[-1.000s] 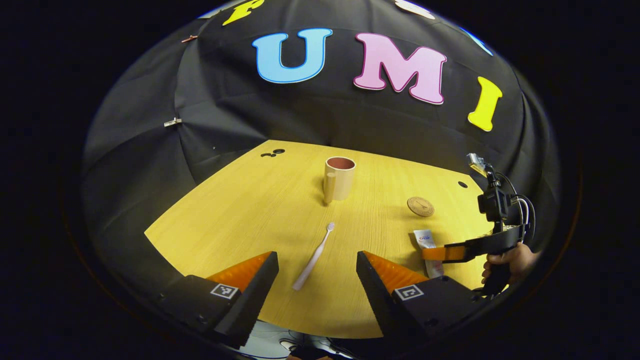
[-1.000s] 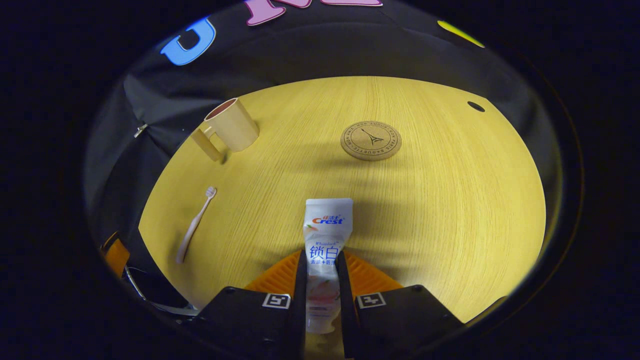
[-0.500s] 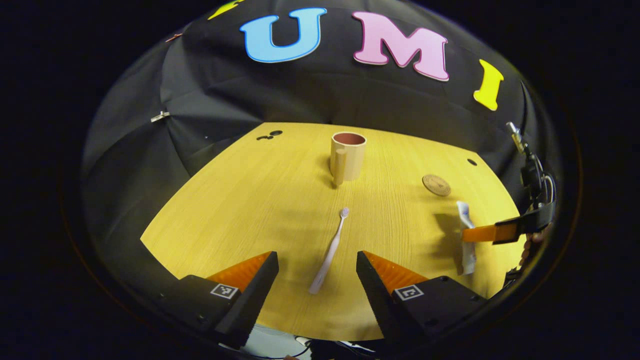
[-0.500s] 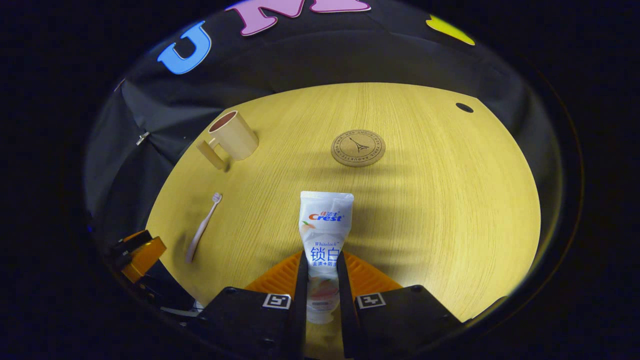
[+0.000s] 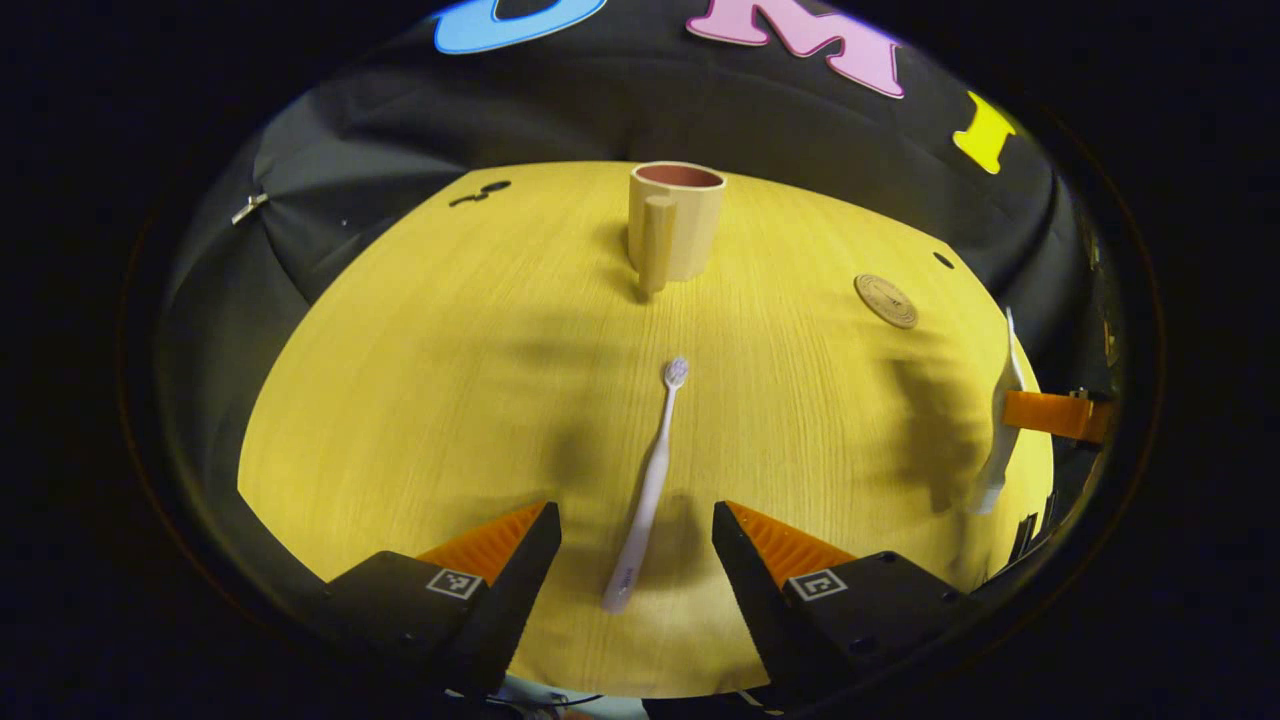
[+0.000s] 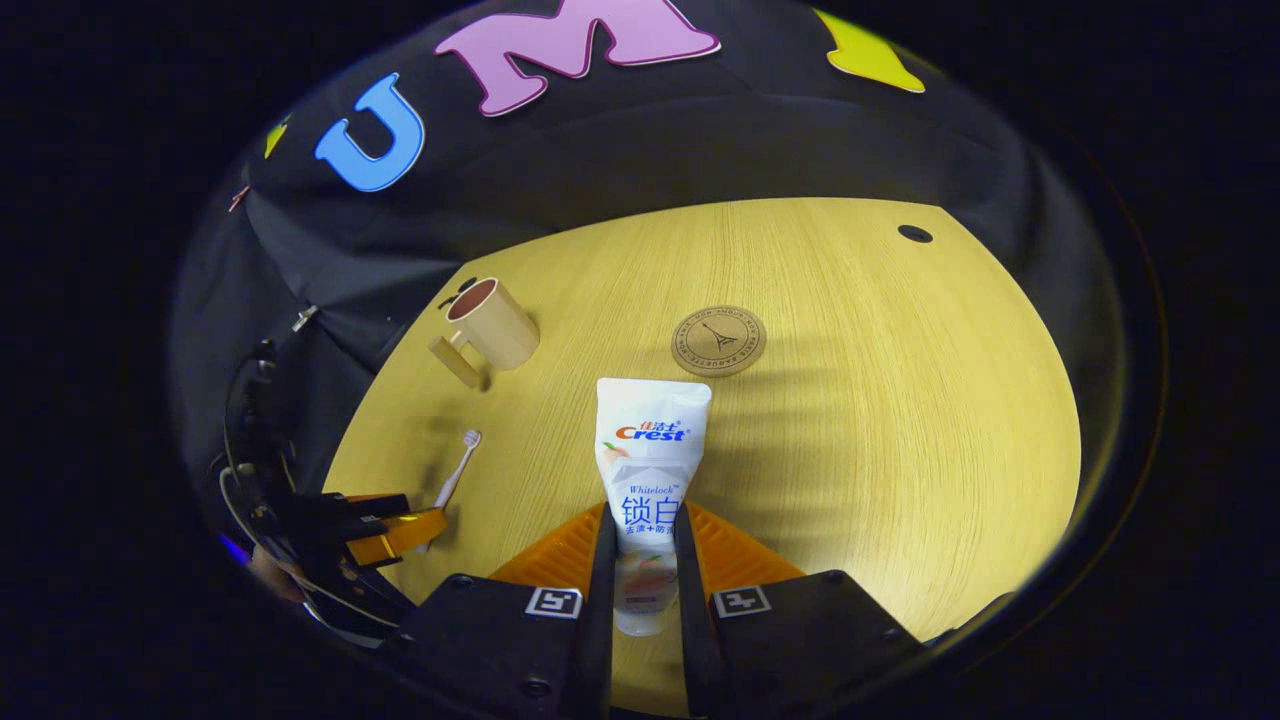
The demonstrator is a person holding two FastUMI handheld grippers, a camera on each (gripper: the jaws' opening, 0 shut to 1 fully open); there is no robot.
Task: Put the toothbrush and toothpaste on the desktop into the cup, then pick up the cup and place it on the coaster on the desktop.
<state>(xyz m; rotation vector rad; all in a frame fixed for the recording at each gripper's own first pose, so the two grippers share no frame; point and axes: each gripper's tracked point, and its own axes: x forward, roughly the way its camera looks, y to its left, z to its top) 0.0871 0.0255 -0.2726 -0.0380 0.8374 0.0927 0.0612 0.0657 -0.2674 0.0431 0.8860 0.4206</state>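
A white toothbrush [image 5: 648, 490] lies flat on the wooden desktop [image 5: 420, 400], its handle end between the spread fingers of my open left gripper [image 5: 632, 545]. Beyond it stands a beige cup [image 5: 676, 222], handle turned toward me. My right gripper [image 6: 640, 575] is shut on a white toothpaste tube [image 6: 648, 470], lifted off the desk. In the left gripper view the tube [image 5: 1000, 420] hangs at the far right, gripped by the right gripper [image 5: 1050, 415]. A round cork coaster [image 6: 718, 341] lies ahead of the tube; the cup [image 6: 492, 325] and toothbrush [image 6: 455, 478] sit to its left, beside the left gripper [image 6: 385, 525].
Small dark holes mark the desktop at the far left [image 5: 480, 190] and far right [image 6: 914, 233]. The coaster [image 5: 885, 300] sits right of the cup. Black cloth walls close the desk on all far sides.
My left gripper has moved forward and down, so the toothbrush handle now lies between its fingers. The right gripper has raised the toothpaste tube higher above the desk.
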